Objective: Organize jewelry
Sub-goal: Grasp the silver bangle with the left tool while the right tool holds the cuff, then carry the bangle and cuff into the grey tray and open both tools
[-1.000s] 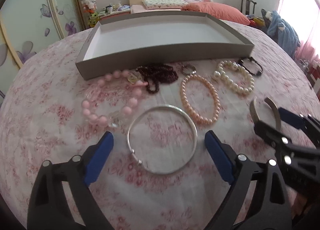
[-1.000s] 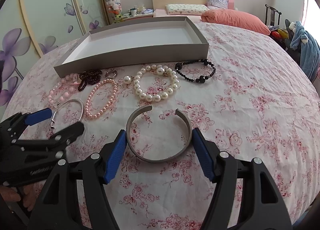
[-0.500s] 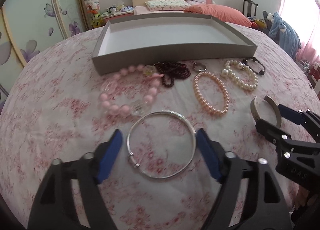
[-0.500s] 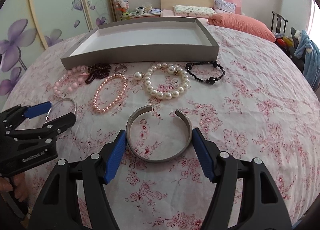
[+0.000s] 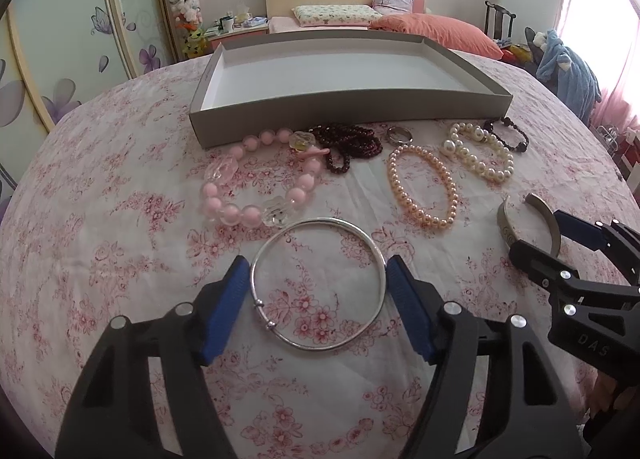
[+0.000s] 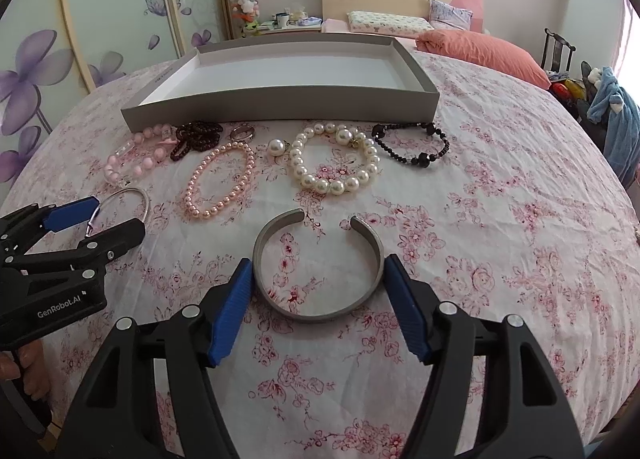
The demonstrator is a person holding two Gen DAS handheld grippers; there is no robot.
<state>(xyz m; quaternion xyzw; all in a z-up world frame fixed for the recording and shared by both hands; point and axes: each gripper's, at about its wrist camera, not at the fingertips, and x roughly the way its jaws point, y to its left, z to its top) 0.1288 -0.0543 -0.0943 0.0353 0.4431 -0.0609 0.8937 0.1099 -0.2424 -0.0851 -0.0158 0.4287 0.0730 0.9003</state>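
- We hold the left hand-held gripper [image 5: 316, 279] spread wide around the thin silver bangle [image 5: 318, 284], its blue pads just at the ring's two sides; whether they press it, we cannot tell.
- The bangle lies flat on the floral tablecloth [image 5: 120, 243] near the table's front edge.
- We keep the right hand-held gripper [image 6: 318, 277] equally wide around the grey open cuff [image 6: 316, 265], which lies flat with its gap turned toward the tray; the pads sit just beside the cuff's outer sides.
- Behind the bangle lies the pink bead bracelet [image 5: 260, 179], and beside it the peach pearl bracelet [image 5: 424, 187].
- Farther back, along the tray's front wall, we see a dark red bead strand [image 5: 348, 145], a small metal ring [image 5: 399, 135], the white pearl bracelet [image 6: 336, 163] and the black bead bracelet [image 6: 412, 145].
- The shallow grey tray [image 6: 280, 109] stands toward the table's far edge, its white floor bare.
- Beyond the table are a bed with a salmon quilt [image 6: 480, 51] and wardrobe doors with purple flowers [image 6: 36, 71].
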